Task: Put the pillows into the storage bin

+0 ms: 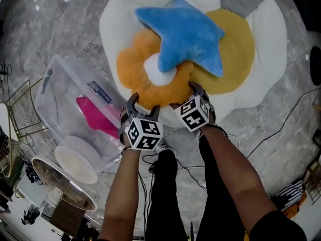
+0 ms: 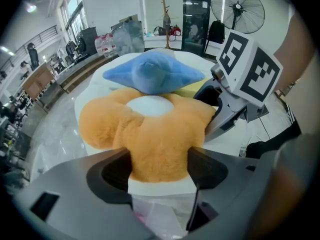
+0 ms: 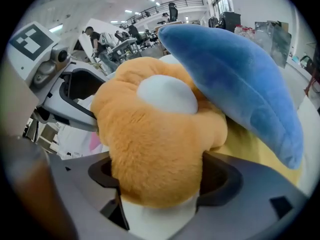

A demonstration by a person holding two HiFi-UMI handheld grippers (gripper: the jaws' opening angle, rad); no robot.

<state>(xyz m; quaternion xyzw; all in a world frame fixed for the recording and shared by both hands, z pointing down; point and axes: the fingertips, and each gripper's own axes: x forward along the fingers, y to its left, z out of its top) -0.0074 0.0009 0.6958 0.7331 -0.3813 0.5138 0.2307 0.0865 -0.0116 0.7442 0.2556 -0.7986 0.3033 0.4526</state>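
An orange flower-shaped pillow (image 1: 135, 69) with a white centre lies on a big white cushion (image 1: 271, 34) on the floor. A blue star pillow (image 1: 188, 34) rests across it, and a yellow round pillow (image 1: 235, 54) lies beneath the star. My left gripper (image 1: 145, 102) pinches one near petal (image 2: 150, 134) between its jaws. My right gripper (image 1: 183, 95) squeezes the neighbouring petal (image 3: 155, 149), whose fur bulges over both jaws. The clear storage bin (image 1: 65, 84) stands to the left with a pink pillow (image 1: 95, 115) inside.
A white round cushion (image 1: 75, 159) leans at the bin's near end. A wire rack (image 1: 20, 109) stands at the far left. Black cables (image 1: 281, 124) trail over the marble floor on the right, and the person's legs stand below the grippers.
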